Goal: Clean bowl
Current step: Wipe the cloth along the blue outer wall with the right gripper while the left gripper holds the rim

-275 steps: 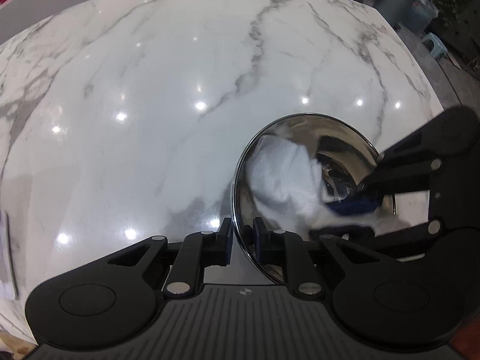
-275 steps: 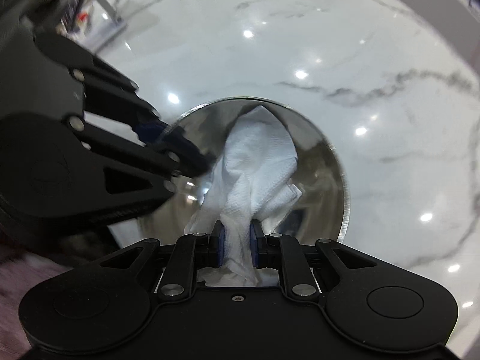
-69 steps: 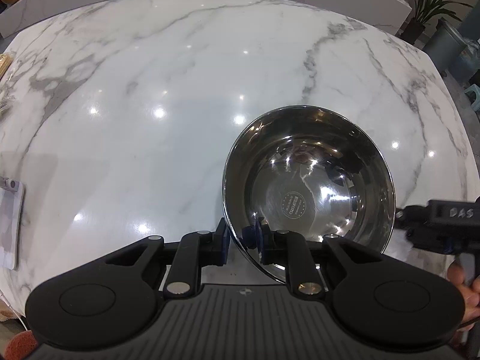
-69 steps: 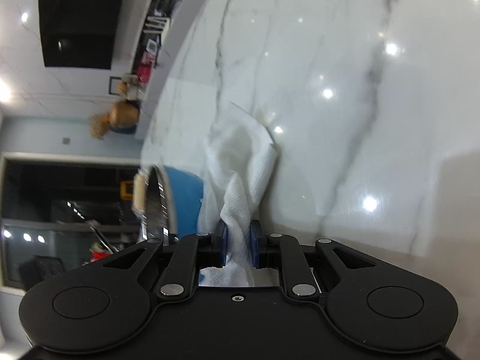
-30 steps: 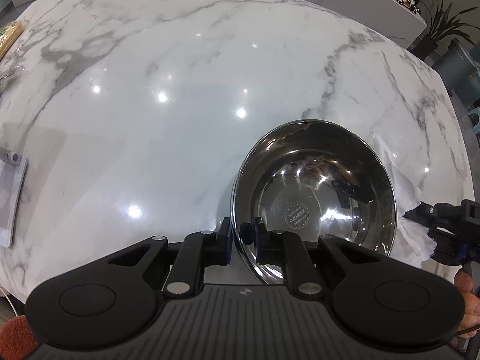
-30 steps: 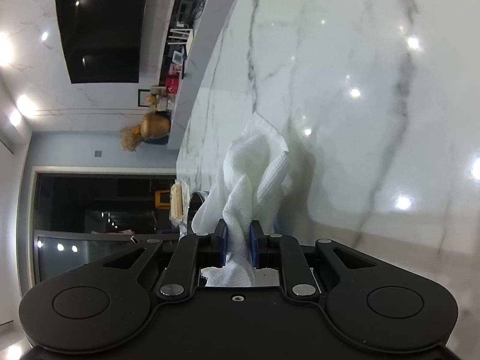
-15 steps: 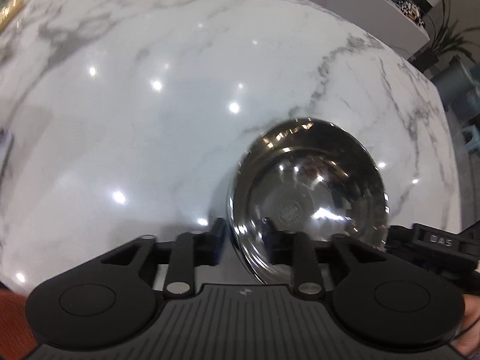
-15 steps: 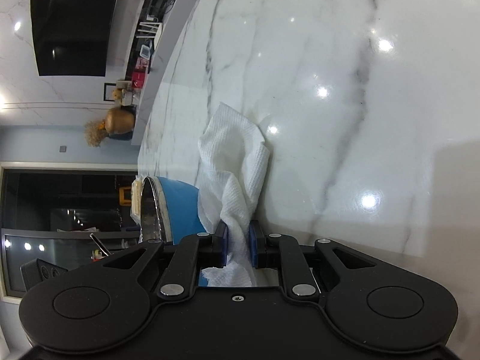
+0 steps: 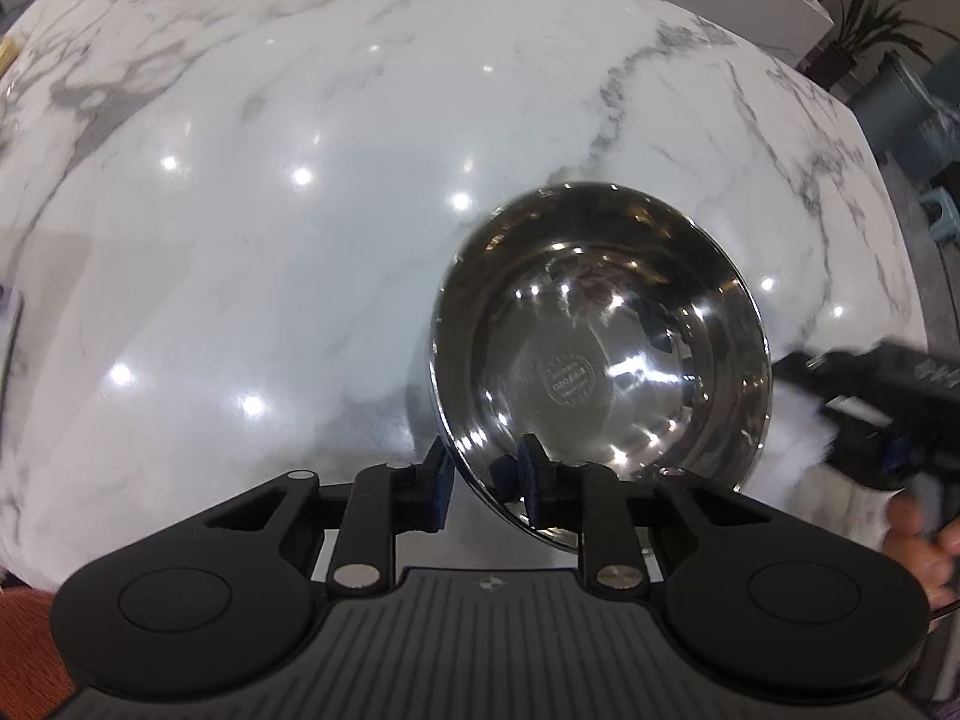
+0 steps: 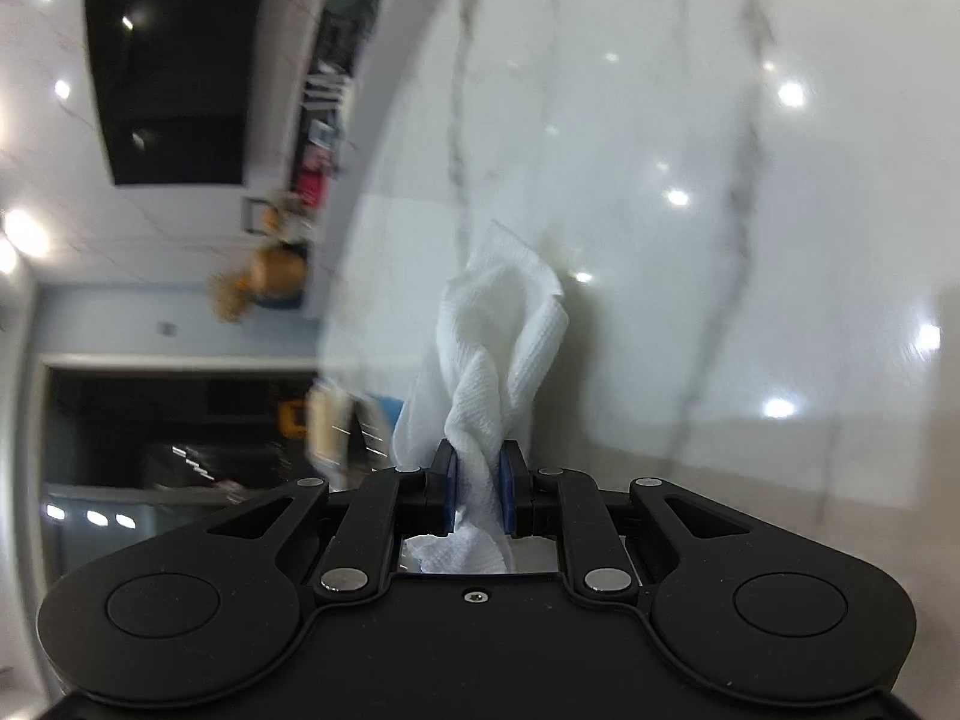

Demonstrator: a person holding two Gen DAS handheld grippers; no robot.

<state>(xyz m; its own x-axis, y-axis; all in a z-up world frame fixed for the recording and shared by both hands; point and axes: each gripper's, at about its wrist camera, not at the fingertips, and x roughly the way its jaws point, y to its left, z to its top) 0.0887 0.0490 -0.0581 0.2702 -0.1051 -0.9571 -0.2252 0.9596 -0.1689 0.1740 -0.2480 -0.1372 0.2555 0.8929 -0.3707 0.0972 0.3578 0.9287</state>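
One shiny steel bowl (image 9: pixel 600 354), empty, round maker's stamp (image 9: pixel 564 381) at bottom

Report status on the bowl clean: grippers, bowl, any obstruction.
Left gripper fingers straddling round stainless steel bowl rim, closing. Right gripper shut on crumpled white paper towel, outside bowl. Bowl empty on white marble countertop; nothing in the way.
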